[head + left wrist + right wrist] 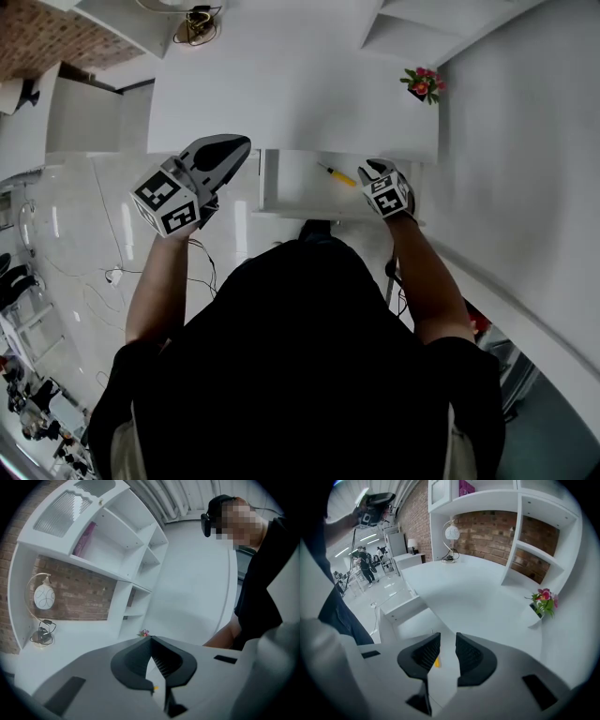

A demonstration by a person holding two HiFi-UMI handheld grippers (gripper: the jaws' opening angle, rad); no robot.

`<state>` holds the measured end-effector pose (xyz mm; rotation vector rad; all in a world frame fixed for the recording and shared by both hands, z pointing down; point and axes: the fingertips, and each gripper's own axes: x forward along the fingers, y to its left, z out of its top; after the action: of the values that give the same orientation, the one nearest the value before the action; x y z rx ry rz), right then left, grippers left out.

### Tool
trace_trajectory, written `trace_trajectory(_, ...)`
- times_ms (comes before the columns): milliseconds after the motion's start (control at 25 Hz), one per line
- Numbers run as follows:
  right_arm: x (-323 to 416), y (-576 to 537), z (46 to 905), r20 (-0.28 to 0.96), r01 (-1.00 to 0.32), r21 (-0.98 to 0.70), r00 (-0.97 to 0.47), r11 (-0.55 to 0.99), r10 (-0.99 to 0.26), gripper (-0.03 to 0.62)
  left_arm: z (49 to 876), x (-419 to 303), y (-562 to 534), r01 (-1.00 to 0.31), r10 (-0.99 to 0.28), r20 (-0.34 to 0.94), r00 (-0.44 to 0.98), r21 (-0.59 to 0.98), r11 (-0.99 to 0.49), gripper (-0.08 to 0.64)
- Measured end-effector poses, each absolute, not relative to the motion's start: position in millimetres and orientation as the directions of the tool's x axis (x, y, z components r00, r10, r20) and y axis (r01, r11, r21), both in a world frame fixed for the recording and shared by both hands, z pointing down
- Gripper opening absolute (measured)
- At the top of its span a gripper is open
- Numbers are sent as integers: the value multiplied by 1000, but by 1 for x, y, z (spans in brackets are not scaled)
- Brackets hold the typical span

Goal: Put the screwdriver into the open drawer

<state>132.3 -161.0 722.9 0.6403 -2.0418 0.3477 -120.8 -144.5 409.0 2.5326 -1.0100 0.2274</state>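
Observation:
The screwdriver, with a yellow handle and a thin metal shaft, lies inside the open white drawer under the desk's front edge. My right gripper hovers at the drawer's right end, just right of the screwdriver's handle, open and holding nothing. In the right gripper view the yellow handle shows low down between the parted jaws of my right gripper. My left gripper hangs left of the drawer, over the desk's corner. In the left gripper view the jaw tips of my left gripper touch, with nothing held.
The white desk carries a small pot of pink flowers at its far right and a round lamp at the far left. Shelves rise behind. Cables lie on the glossy floor at left.

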Motion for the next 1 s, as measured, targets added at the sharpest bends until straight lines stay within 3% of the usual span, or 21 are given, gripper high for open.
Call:
trace_trajectory(560,162,-178,622,737,-703,47,-455,710,-500,110,381,-107,-139,-636,-582,259,771,269,-723,15)
trace_trajectory(1000,181,-165,573,683,-773,38,-443,633,-581,109,376,-104,-127,-609,-559,242,793,268,-747,15)
